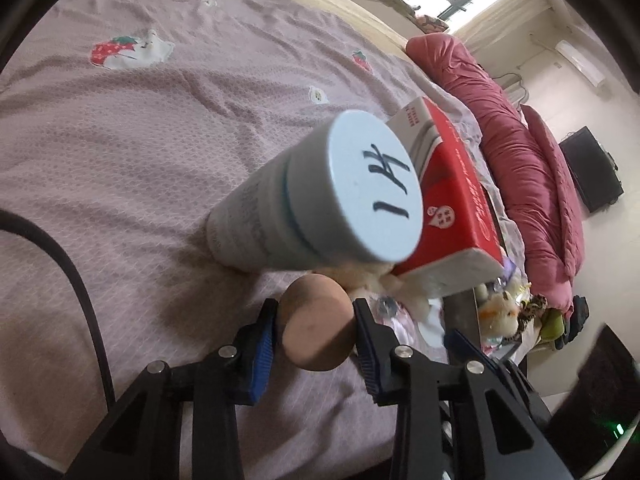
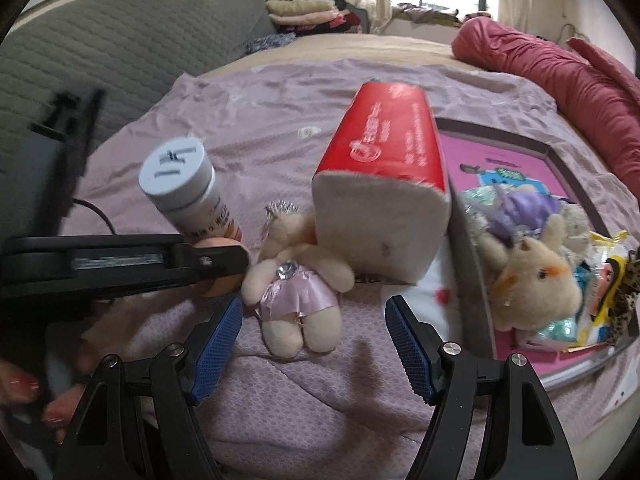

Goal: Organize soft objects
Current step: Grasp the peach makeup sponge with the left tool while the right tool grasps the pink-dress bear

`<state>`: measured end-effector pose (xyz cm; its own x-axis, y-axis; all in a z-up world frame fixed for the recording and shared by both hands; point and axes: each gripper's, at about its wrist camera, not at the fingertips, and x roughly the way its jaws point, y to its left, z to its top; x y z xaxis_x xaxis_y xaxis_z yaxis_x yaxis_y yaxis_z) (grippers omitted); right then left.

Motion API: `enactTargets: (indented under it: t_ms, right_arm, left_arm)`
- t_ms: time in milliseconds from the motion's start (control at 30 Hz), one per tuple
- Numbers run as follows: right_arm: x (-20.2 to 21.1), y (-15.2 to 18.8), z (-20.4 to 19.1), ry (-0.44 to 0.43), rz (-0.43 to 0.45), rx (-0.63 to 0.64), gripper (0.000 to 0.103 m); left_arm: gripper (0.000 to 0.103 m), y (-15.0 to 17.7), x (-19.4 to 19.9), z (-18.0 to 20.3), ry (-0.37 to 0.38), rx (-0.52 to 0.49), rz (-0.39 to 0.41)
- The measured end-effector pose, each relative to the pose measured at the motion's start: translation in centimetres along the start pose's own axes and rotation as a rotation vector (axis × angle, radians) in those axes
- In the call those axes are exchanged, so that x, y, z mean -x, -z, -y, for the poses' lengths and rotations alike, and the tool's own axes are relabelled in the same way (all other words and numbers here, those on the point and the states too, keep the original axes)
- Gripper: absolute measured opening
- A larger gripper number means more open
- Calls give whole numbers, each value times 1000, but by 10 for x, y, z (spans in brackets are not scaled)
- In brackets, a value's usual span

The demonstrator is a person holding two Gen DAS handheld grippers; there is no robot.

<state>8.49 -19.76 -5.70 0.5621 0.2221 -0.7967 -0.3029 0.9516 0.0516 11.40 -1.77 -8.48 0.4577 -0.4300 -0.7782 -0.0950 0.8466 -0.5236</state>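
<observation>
My left gripper (image 1: 315,322) is shut on a round peach-brown soft ball (image 1: 316,322), just above the lilac bedsheet; the ball also shows in the right wrist view (image 2: 218,276), pinched in the left gripper's black fingers (image 2: 208,260). A cream plush bear in a pink skirt (image 2: 298,280) lies on the sheet just ahead of my right gripper (image 2: 314,340), which is open and empty. A red tissue pack (image 2: 384,184) and a white bottle with a blue cap (image 2: 180,184) stand by the bear. A tray (image 2: 476,260) at right holds several plush toys (image 2: 536,276).
A crimson quilt (image 2: 560,68) lies rolled along the far right of the bed. A grey padded headboard (image 2: 112,48) rises at left. A black cable (image 1: 80,292) crosses the sheet at left. Folded clothes (image 2: 304,10) sit by the window.
</observation>
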Motion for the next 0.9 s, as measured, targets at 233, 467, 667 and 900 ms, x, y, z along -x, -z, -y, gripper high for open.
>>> enactTargets:
  t_ms: [233,467,667,900]
  right_arm:
    - [-27,1,-7,0,-53,63,75]
    - [-46,3,-22,1,-57,136,75]
    - [-57,-3,-22,0,-43,121,75]
    - [-56,-8,-20,15,-12,110,62]
  left_arm:
    - [37,2,28,-9,-16,-37,30]
    - [37,6,37,-7,-62,-108,52]
    - [38,7,36,-7,-55,-117,52]
    - [38,7,38,-4,-70,-148,74]
